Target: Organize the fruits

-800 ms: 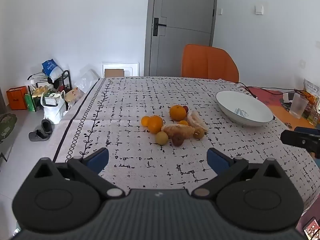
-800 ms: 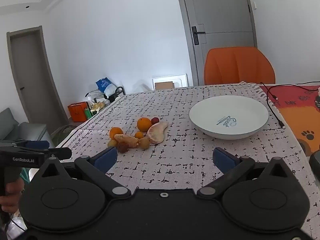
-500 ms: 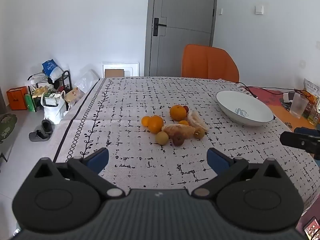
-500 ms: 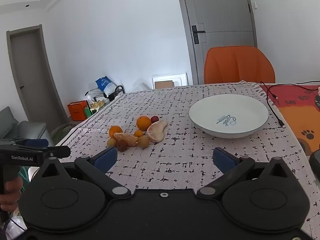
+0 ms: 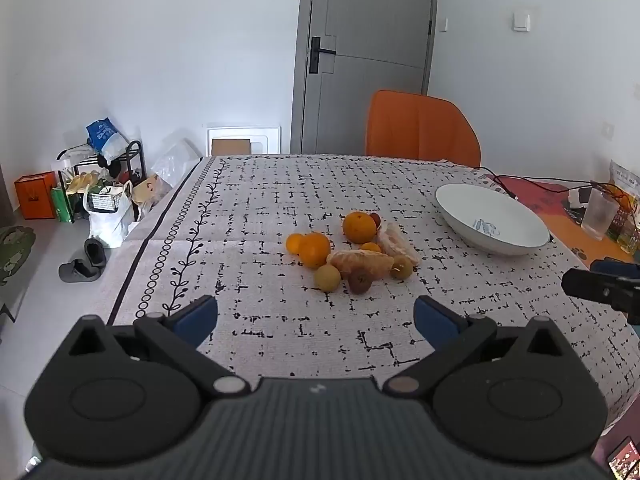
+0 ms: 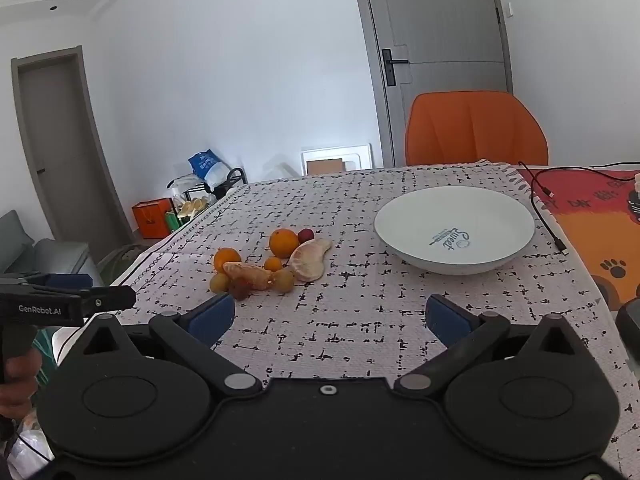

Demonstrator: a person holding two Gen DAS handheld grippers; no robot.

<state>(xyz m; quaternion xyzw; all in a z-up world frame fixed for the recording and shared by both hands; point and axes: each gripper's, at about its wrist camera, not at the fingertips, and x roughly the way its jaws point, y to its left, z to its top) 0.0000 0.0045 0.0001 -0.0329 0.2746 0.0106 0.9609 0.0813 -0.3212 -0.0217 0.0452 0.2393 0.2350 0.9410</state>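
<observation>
Left wrist view: the fruit sits in a small heap mid-table, a large orange point(image 5: 359, 227) at the back, a smaller orange point(image 5: 315, 249) to its left, a peeled citrus segment point(image 5: 360, 263) in front, and small yellow-green fruits point(image 5: 327, 277) at the near edge. The white bowl point(image 5: 491, 218) stands well apart to the right, holding nothing. The left tongs point(image 5: 316, 318) hover near the table edge, spread wide, gripping nothing. From the right wrist view, the right tongs point(image 6: 330, 318) are likewise spread and bare over the patterned tablecloth point(image 6: 360, 320). An orange chair point(image 6: 476, 128) stands beyond the table.
</observation>
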